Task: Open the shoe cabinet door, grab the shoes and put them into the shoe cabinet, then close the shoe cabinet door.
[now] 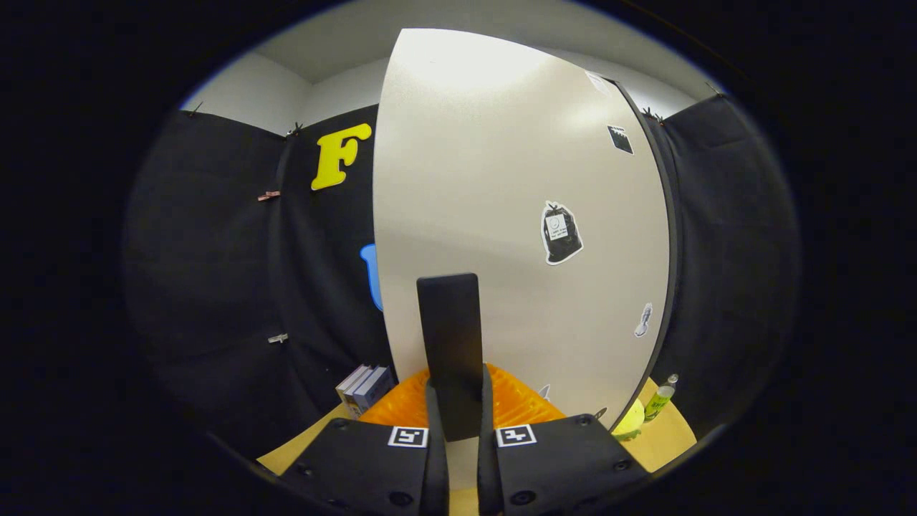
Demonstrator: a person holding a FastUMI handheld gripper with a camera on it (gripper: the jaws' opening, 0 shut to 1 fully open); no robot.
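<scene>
The white cabinet door (501, 186) stands close ahead and fills most of what I see. Its black upright handle (449, 322) runs down between my two orange ribbed fingers (397, 408). My gripper (458, 383) is shut on this handle, one finger pressed against each side. The door's right edge (670, 236) is dark and curves down toward the wooden surface. Several small stickers are stuck on the door face, the largest a black one (560, 233) to the right of the handle.
Left of the fingers, a few small boxes (365, 387) stand on the wooden surface (670, 437). At the door's lower right are a yellow-green bottle (660, 400) and a yellow round object (630, 421). Black cloth walls close in both sides.
</scene>
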